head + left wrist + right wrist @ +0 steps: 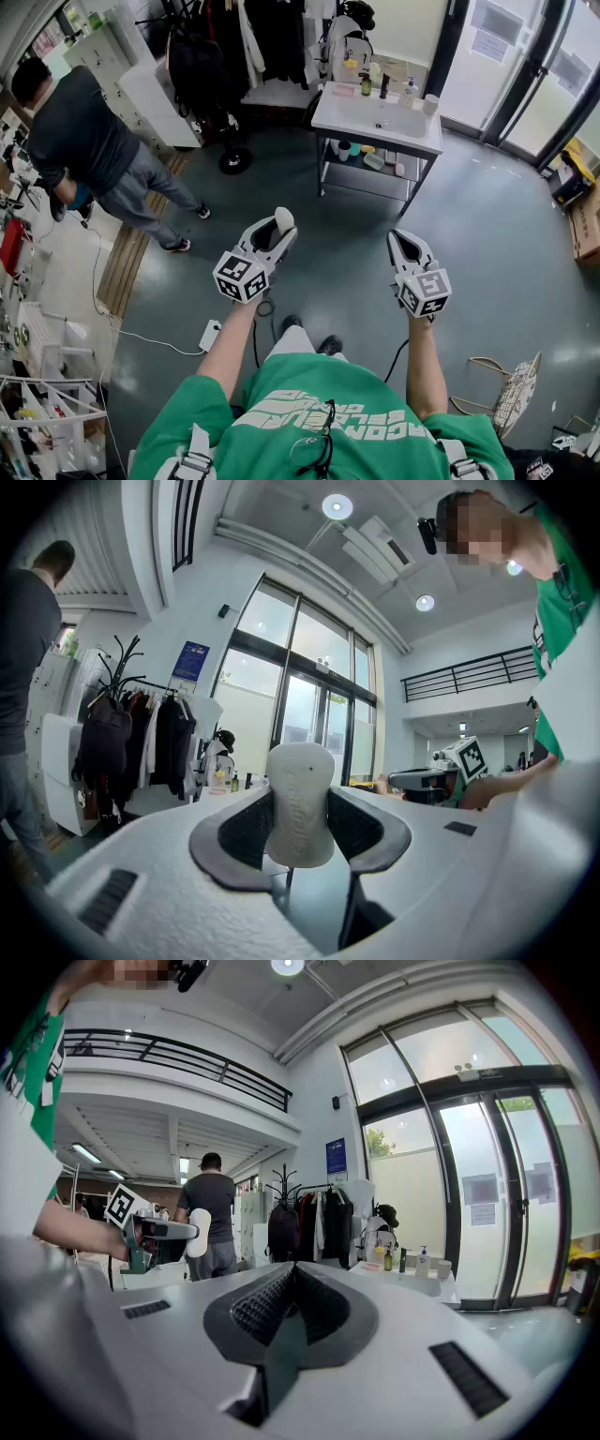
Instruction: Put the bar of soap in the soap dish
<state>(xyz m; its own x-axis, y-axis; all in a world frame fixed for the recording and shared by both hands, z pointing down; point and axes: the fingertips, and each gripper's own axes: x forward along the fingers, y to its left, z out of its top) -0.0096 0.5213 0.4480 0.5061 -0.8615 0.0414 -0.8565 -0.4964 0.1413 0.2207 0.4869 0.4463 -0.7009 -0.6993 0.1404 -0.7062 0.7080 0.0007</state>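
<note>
The left gripper [275, 233] clamps a pale white, waisted bar of soap [300, 799] upright between its jaws; the right gripper [290, 1290] beside it is closed on nothing.

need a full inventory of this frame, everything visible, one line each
soap: one, white, upright between the left gripper's jaws
sink stand: one, white top on a metal frame, ahead on the grey floor
bottles: several, mixed colours, along the back of the sink top
clothes: several, mostly dark, hanging on a rack left of the sink stand
glass doors: dark-framed, far right
box: one, brown cardboard, right edge
wire basket: one, pale, on the floor at lower right
other person: one, dark grey top, bending at far left
left gripper: white, closed on the soap
right gripper: white, jaws together, empty
</note>
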